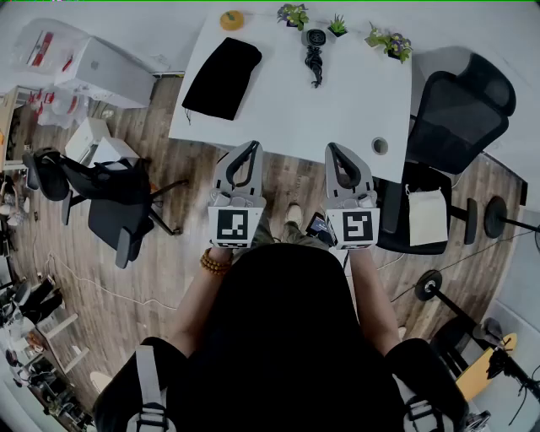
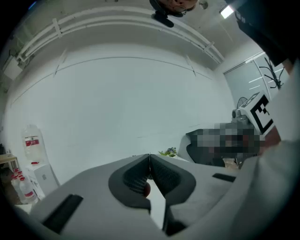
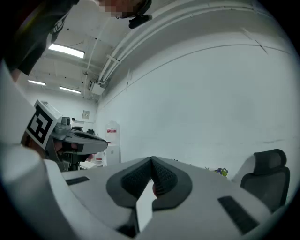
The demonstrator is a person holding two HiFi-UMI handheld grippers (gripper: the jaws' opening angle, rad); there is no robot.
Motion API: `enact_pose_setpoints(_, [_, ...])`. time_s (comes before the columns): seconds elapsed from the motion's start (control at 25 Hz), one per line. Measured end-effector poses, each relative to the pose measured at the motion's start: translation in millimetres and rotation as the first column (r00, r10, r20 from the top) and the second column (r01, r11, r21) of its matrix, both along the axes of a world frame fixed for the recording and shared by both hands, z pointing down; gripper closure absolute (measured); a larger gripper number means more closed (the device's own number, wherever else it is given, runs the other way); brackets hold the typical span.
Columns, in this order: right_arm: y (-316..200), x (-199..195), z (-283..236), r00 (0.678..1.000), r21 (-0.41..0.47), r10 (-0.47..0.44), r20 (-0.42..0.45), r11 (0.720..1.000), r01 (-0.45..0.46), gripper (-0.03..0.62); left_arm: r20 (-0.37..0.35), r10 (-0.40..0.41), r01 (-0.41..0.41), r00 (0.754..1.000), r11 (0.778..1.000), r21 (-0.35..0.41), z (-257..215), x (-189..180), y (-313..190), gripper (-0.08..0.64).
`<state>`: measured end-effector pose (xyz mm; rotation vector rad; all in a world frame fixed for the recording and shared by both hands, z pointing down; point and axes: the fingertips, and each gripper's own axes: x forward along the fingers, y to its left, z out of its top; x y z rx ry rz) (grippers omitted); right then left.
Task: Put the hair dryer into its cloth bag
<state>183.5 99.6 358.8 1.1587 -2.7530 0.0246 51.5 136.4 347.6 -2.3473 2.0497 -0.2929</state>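
In the head view the person stands at six o'clock of a white tabletop, holding both tools roughly level and side by side, with their tips at the tabletop's near edge. The left tool has its jaws brought together, the ribbed pads meeting tip to tip with no object clamped. The right tool is closed on itself in the same way. Each tool's own view shows the pads touching, with a plain white wall beyond them. The hair dryer, black, lies on the tabletop toward its far edge, at about twelve o'clock from the right tool and well apart from both tools. The cloth bag, black and lying flat, rests on the left part of the tabletop, at about eleven o'clock from the left tool. It is at about nine o'clock from the hair dryer and not touching it. A yellow tape roll sits at twelve o'clock of the cloth bag, near the far edge. A potted plant stands at eleven o'clock of the hair dryer, a smaller plant at one o'clock of it, and a flowering plant farther out at about three o'clock. A black office chair stands at three o'clock of the tabletop. A second chair stands on the wooden floor at about eight o'clock from the left tool.
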Motion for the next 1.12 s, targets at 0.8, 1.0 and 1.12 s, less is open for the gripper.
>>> enact_pose_setpoints(0.8, [-101, -107, 21, 0.998, -0.092, 0.033, -0.055, 0.995, -0.038, 0.563, 0.210, 0.172, -0.092, 0.962, 0.934, -0.346, 161, -196, -115, 0.532])
enact_pose_setpoints(1.0, [-126, -133, 26, 0.996, -0.118, 0.055, -0.076, 0.991, -0.064, 0.563, 0.214, 0.262, -0.124, 0.941, 0.856, -0.501, 229, -236, -131, 0.454])
enact_pose_setpoints(1.12, [-134, -146, 31, 0.994, -0.130, 0.063, -0.090, 0.989, -0.075, 0.562, 0.207, 0.299, -0.133, 0.932, 0.809, -0.572, 260, -253, -138, 0.434])
